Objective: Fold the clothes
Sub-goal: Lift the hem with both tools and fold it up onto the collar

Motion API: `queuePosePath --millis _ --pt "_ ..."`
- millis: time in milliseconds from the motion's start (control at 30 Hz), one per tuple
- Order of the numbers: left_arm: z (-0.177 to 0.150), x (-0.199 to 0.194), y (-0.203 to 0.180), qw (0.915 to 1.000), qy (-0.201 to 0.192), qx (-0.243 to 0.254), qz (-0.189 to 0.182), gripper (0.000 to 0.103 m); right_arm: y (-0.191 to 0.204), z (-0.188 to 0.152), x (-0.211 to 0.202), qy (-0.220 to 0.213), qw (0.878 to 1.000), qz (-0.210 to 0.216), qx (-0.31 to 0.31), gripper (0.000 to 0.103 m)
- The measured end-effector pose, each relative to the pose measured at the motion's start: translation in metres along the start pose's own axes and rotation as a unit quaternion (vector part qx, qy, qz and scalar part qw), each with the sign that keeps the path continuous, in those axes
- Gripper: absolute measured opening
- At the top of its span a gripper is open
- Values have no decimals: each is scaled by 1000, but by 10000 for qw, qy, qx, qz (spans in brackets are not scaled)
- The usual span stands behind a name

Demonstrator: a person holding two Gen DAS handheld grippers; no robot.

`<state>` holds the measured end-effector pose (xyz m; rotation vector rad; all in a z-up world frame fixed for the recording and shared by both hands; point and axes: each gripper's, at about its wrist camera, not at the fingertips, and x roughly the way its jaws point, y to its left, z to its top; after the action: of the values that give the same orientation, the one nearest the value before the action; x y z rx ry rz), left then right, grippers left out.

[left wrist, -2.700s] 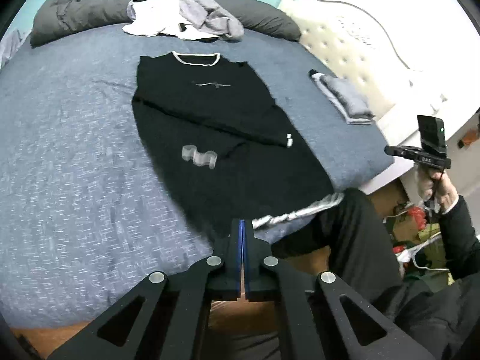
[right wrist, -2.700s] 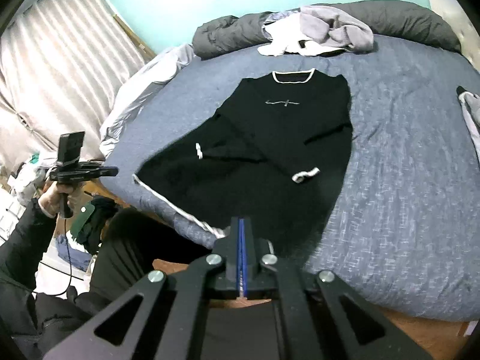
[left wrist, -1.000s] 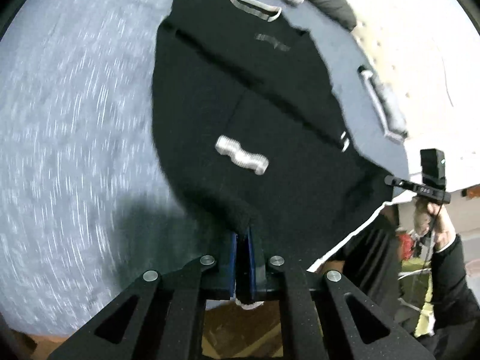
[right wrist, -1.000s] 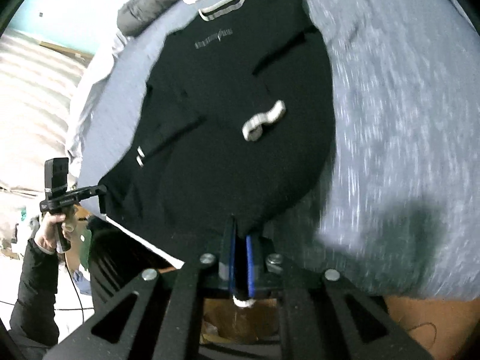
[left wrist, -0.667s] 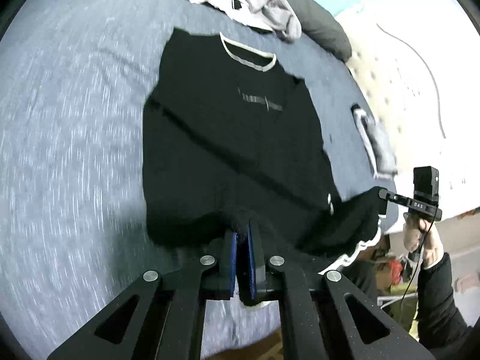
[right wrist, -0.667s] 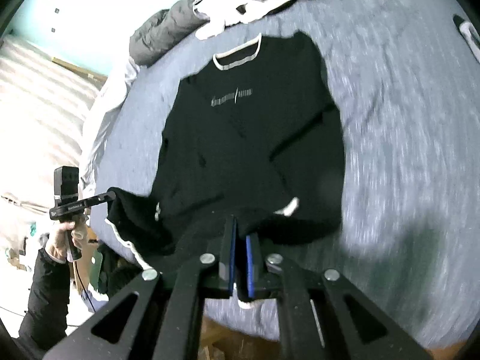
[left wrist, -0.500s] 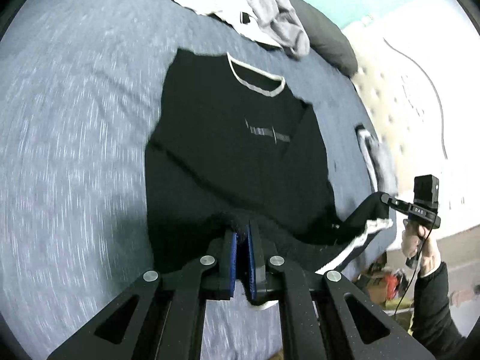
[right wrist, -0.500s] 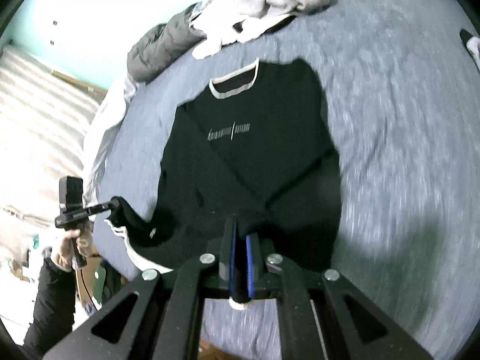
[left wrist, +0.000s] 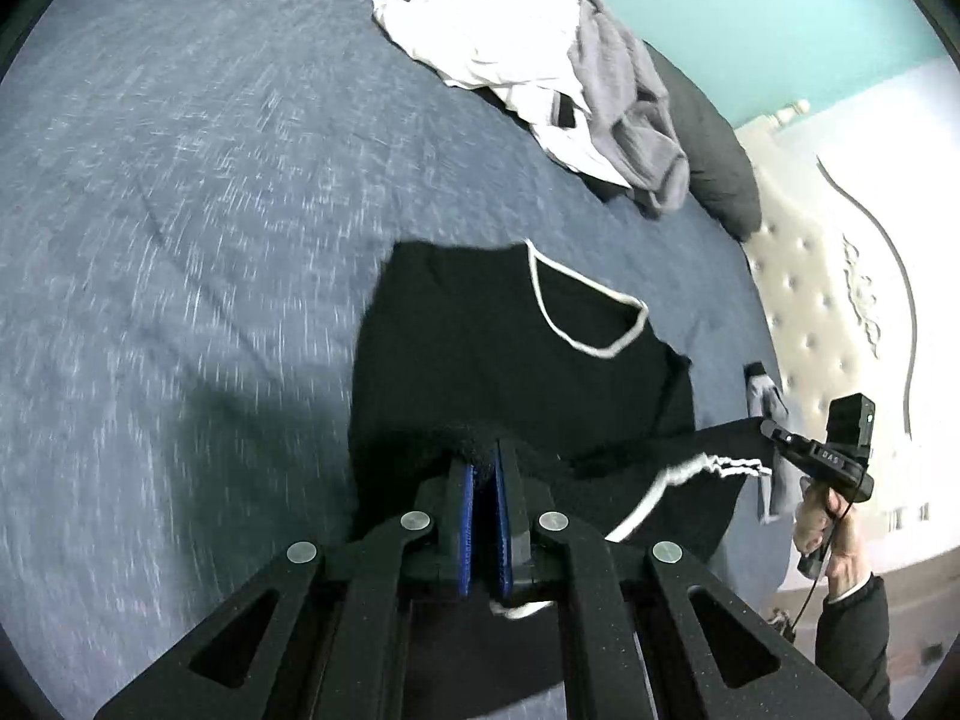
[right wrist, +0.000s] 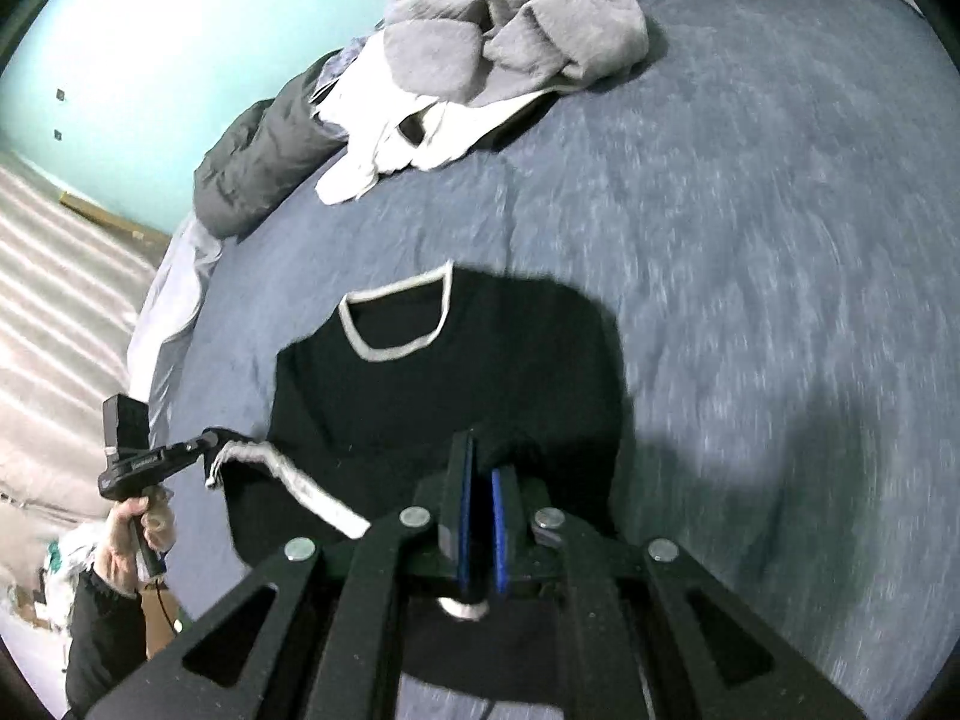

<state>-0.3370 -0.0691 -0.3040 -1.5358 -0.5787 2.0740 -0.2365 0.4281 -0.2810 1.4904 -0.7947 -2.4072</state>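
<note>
jaws pinch black sweater [left wrist: 510, 360]; only left view shows headboard [left wrist: 840, 300]

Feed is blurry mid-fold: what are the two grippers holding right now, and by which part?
Both hold the black sweater by its white-trimmed bottom hem: the left gripper and the right gripper are each shut on a hem corner, lifted over the body toward the collar.

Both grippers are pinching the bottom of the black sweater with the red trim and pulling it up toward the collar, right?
Nearly. The trim is white, not red: the right wrist view shows it on the black sweater. The left gripper and right gripper do pinch its bottom edge.
</note>
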Motion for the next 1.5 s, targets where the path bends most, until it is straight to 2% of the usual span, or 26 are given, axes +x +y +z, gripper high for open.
queuePosePath --millis 167,300,400,433,467,533,600,700,833,967,1033,1133,1167,1200,1233,1267,1300,1333,1367,1400,1433,1500 --pt "30 13 13 9998 -146 -111 -14 7 -12 34 24 -107 9998 -66 155 5" --pt "41 29 33 9980 -278 -570 9 12 -25 54 42 -325 9984 21 468 7" --pt "41 32 34 9976 -402 -563 -2 13 -27 60 53 -463 9975 -184 503 15" --pt "41 33 33 9975 -459 -543 -26 18 -28 61 51 -633 9964 -205 519 24" --pt "41 32 34 9970 -515 -570 -88 23 -29 61 44 -870 9946 -167 533 38" --pt "39 28 34 9951 -636 -695 -295 53 -34 62 31 -1318 9894 -83 604 55" --pt "39 19 30 9938 -924 -625 13 69 -36 61 26 -1337 9891 -190 580 55" --pt "41 12 17 9931 -1075 -182 429 69 -33 55 28 -1128 9921 -497 230 55" --pt "43 14 2 9885 -1093 444 945 69 -30 43 39 -963 9937 -579 -30 55" --pt "44 30 -9 9786 -998 1100 1423 69 -21 37 57 -830 9934 -705 -361 55" --pt "46 39 -9 9750 -963 1254 1564 69 -13 35 66 -765 9915 -822 -662 55" --pt "51 46 -4 9759 -1000 1216 1510 68 2 40 79 -707 9825 -1198 -1237 55" --pt "53 48 -3 9766 -1014 1192 1478 66 3 41 82 -714 9799 -1285 -1348 55" --pt "54 51 -2 9770 -994 1205 1453 57 4 43 85 -720 9772 -1368 -1454 55" --pt "55 55 -2 9767 -953 1247 1463 42 5 44 88 -716 9752 -1450 -1513 55" --pt "56 57 -3 9760 -923 1303 1478 34 4 46 91 -704 9744 -1478 -1541 54" --pt "55 59 -4 9755 -904 1362 1472 19 3 47 94 -692 9737 -1501 -1566 52" --pt "55 60 -5 9750 -887 1421 1461 12 2 48 96 -679 9731 -1523 -1592 34" --pt "54 61 -6 9744 -869 1480 1449 11 1 49 98 -650 9730 -1531 -1598 21" --pt "54 60 -7 9735 -890 1530 1449 10 1 48 97 -691 9722 -1540 -1623 17" --pt "54 56 -7 9730 -964 1532 1433 9 1 48 94 -777 9717 -1518 -1635 7" --pt "55 42 -6 9725 -1196 1467 1359 8 1 49 87 -968 9709 -1480 -1613 3"
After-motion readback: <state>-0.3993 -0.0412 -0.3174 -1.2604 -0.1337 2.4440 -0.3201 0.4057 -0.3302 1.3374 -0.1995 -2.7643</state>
